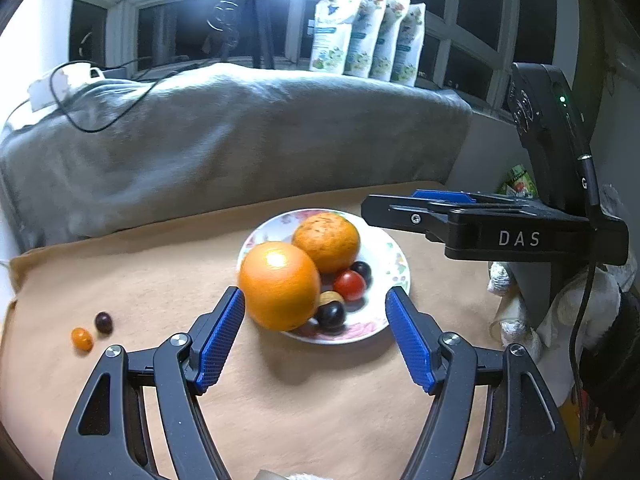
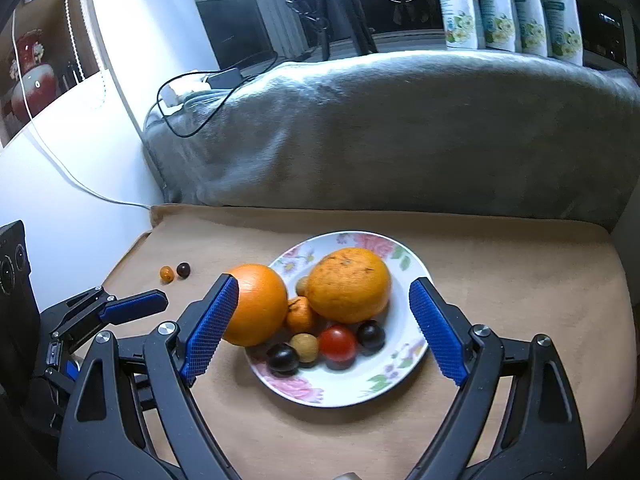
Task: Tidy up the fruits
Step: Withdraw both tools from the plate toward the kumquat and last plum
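A floral plate point(image 1: 386, 254) point(image 2: 360, 384) sits on the tan cloth. It holds a smooth orange point(image 1: 280, 285) point(image 2: 258, 304) at its left rim, a rough orange point(image 1: 326, 242) point(image 2: 349, 284), a red cherry tomato point(image 1: 350, 285) point(image 2: 338, 342), dark grapes point(image 2: 370, 334), a tan fruit point(image 2: 305, 346) and a small mandarin point(image 2: 300, 314). A small orange tomato point(image 1: 82, 338) point(image 2: 167, 274) and a dark grape point(image 1: 104, 322) point(image 2: 183, 269) lie loose on the cloth to the left. My left gripper point(image 1: 316, 300) and right gripper point(image 2: 324, 286) both stand open near the plate, with nothing pressed between their pads.
A grey blanket point(image 1: 240, 140) is heaped behind the cloth, with cables and a white plug point(image 1: 52, 84) on it. Several white pouches point(image 1: 368, 36) stand on the window sill. The right gripper's body point(image 1: 500, 228) is at the plate's right, and the left gripper's body point(image 2: 120, 308) at its left.
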Available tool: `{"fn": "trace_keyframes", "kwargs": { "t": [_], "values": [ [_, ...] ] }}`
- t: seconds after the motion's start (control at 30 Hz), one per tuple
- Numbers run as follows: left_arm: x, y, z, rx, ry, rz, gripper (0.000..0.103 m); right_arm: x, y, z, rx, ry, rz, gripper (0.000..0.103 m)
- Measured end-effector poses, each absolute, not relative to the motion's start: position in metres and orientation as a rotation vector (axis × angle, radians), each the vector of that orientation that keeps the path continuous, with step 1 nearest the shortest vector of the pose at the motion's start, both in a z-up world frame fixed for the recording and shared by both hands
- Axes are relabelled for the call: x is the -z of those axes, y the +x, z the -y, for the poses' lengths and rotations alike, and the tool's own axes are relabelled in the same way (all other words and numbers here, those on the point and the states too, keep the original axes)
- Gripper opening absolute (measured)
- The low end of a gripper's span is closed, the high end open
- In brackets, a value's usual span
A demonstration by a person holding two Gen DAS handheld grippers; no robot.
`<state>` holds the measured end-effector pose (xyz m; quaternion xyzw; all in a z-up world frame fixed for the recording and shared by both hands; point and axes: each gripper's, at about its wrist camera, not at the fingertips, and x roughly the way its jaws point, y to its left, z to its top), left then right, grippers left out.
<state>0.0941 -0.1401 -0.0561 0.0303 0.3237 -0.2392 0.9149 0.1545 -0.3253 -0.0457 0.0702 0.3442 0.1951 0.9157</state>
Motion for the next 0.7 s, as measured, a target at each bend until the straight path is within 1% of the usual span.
{"fn": "trace_keyframes", "kwargs": {
  "t": [0.47, 0.7],
  "values": [
    [0.059, 0.092, 0.090, 0.419, 0.015, -0.657, 0.073, 0.027, 0.155, 0.282, -0.452, 0.097, -0.665, 0.090],
    [0.062, 0.091, 0.059, 0.372, -0.010, -0.664, 0.073, 0.025, 0.163, 0.257, -0.487, 0.073, -0.689, 0.090]
  ]
}}
